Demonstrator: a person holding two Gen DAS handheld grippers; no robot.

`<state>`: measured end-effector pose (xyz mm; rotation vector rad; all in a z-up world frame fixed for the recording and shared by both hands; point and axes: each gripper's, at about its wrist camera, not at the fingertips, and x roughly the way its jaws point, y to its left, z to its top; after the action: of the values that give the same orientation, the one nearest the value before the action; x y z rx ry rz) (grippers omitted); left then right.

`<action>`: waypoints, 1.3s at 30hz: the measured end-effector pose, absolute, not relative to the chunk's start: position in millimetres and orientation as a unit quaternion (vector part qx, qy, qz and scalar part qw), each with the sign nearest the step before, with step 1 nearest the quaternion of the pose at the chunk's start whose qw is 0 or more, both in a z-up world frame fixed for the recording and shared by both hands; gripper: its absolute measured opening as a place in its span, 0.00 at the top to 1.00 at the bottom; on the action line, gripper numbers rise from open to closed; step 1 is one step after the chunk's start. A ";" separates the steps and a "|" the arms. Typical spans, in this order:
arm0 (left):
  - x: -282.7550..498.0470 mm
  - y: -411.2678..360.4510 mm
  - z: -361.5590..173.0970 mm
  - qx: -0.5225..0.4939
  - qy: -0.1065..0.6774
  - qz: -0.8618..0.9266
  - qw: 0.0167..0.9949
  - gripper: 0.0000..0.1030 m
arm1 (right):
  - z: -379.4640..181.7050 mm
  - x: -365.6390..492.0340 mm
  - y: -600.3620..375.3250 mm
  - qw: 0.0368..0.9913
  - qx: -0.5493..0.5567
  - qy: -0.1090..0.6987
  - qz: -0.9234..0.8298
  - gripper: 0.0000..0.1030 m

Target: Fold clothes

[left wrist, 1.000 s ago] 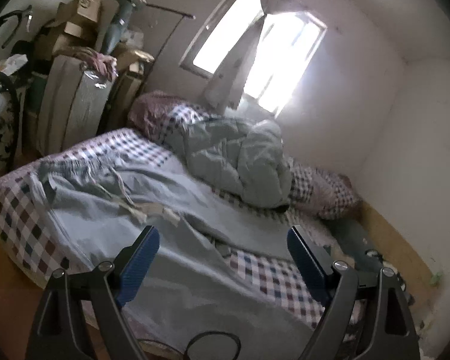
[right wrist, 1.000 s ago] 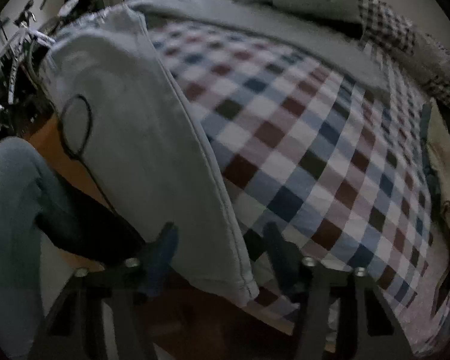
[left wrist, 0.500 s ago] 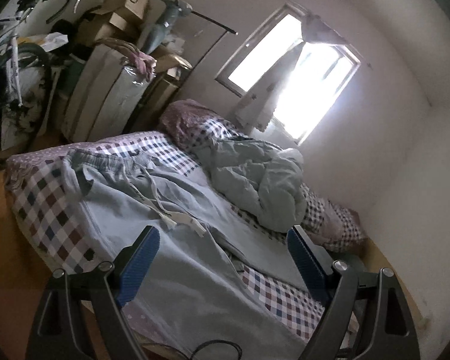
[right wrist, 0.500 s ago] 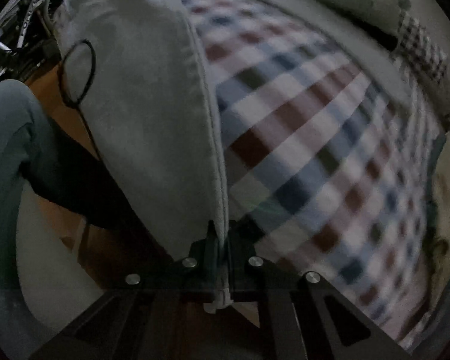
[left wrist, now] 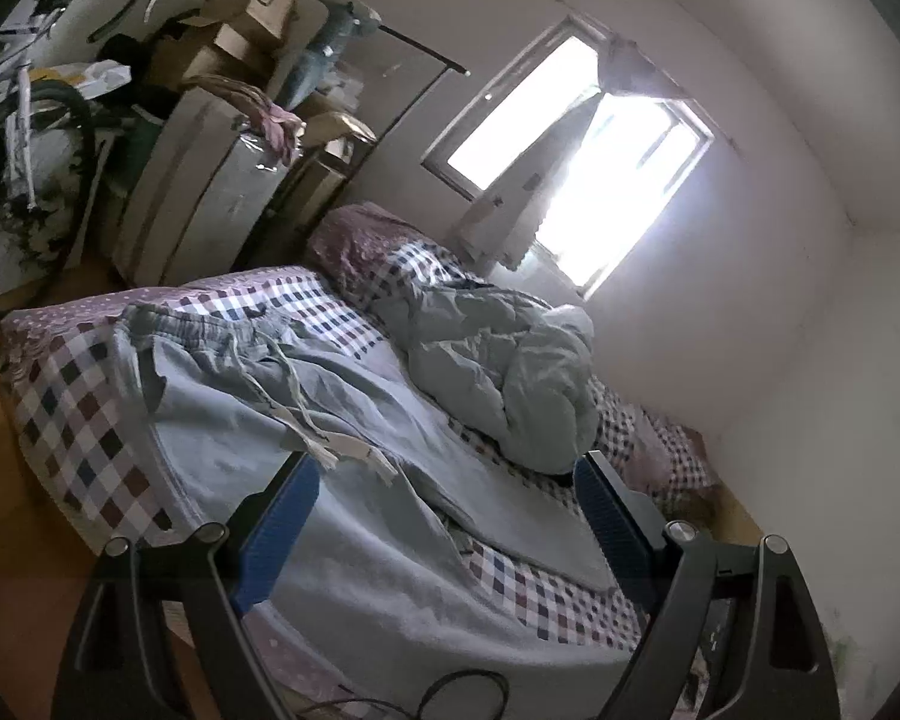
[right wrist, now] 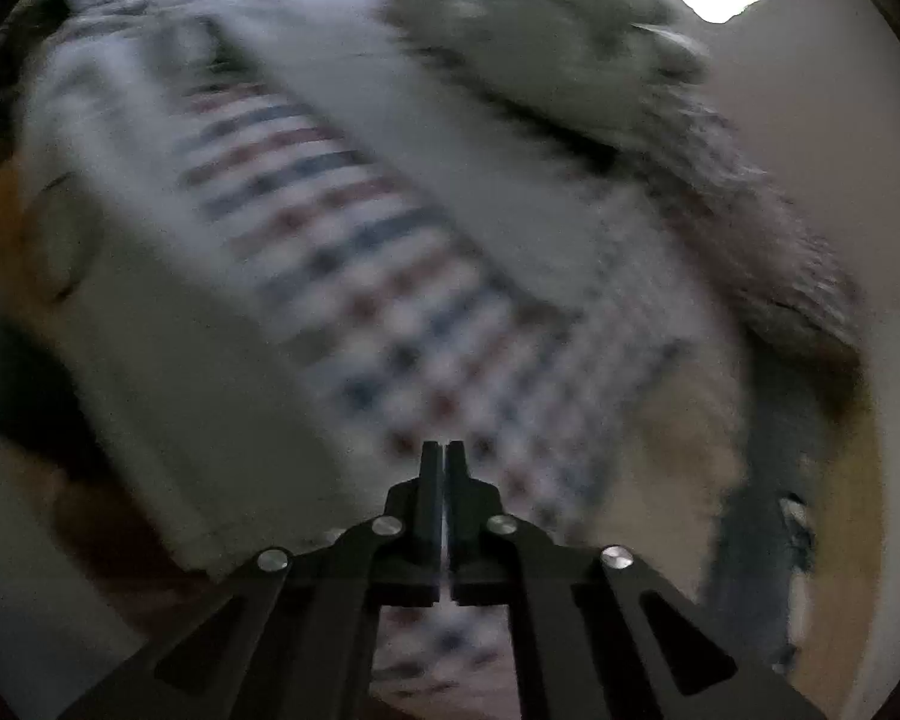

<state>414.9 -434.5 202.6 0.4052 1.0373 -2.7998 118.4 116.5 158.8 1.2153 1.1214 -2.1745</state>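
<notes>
Pale blue drawstring trousers (left wrist: 342,420) lie spread along the checked bed (left wrist: 72,414), waistband at the far left and legs running toward me. My left gripper (left wrist: 447,468) hangs open above the near part of the trousers, with its blue pads (left wrist: 282,516) clear of the cloth. The right wrist view is blurred by motion. There my right gripper (right wrist: 444,456) is shut, and a thin pale strip shows between its pads. One trouser leg (right wrist: 180,372) runs up to the fingertips, with its hem behind the linkage.
A crumpled grey-green duvet (left wrist: 510,372) and pillows (left wrist: 360,240) lie at the back of the bed under a bright window (left wrist: 576,162). Stacked boxes (left wrist: 240,18), a wrapped panel (left wrist: 210,192) and a bicycle (left wrist: 30,120) crowd the left. Wooden floor (left wrist: 6,570) borders the bed.
My right gripper closed on the hem of the trouser leg, then rose and tilted with it, blurring its view. The left gripper stayed open and shifted and rolled a little, bringing the waistband into view.
</notes>
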 end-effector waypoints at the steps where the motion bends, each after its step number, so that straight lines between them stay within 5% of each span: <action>1: 412.9 -431.7 201.9 0.138 0.338 -0.929 0.064 0.13 | 162.6 108.5 119.5 0.193 0.437 0.390 -0.787 1.00; 13: 449.2 -444.1 243.9 0.106 0.299 -0.945 0.079 0.13 | 149.5 166.7 107.3 0.227 0.410 0.305 -0.829 0.98; 16: 471.1 -456.9 262.2 0.087 0.286 -0.950 0.094 0.13 | 161.1 207.8 107.4 0.249 0.393 0.284 -0.838 0.83; 18: 485.5 -467.1 274.1 0.076 0.278 -0.952 0.106 0.13 | 168.6 232.2 110.2 0.260 0.377 0.271 -0.847 0.64; 21: 508.4 -483.7 290.0 0.055 0.252 -0.954 0.152 0.13 | 170.9 260.0 111.5 0.267 0.348 0.270 -0.857 0.58; 25: 531.6 -507.6 294.6 0.012 0.249 -0.943 0.219 0.13 | 146.8 292.7 98.4 0.260 0.318 0.297 -0.862 0.56; 27: 532.5 -514.9 284.0 0.001 0.254 -0.936 0.246 0.13 | 123.9 309.6 85.6 0.259 0.301 0.317 -0.861 0.45; 29: 527.6 -521.1 267.6 -0.001 0.261 -0.928 0.266 0.13 | 96.5 319.8 72.0 0.265 0.285 0.356 -0.850 0.44; 39: 402.1 -493.3 124.9 0.196 0.276 -0.916 0.216 0.13 | -55.9 354.9 16.9 0.278 0.246 0.568 -0.734 0.42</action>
<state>402.1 -493.3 124.9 0.5422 0.7646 -2.5380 354.9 16.9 -55.9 0.6593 1.5257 -1.9714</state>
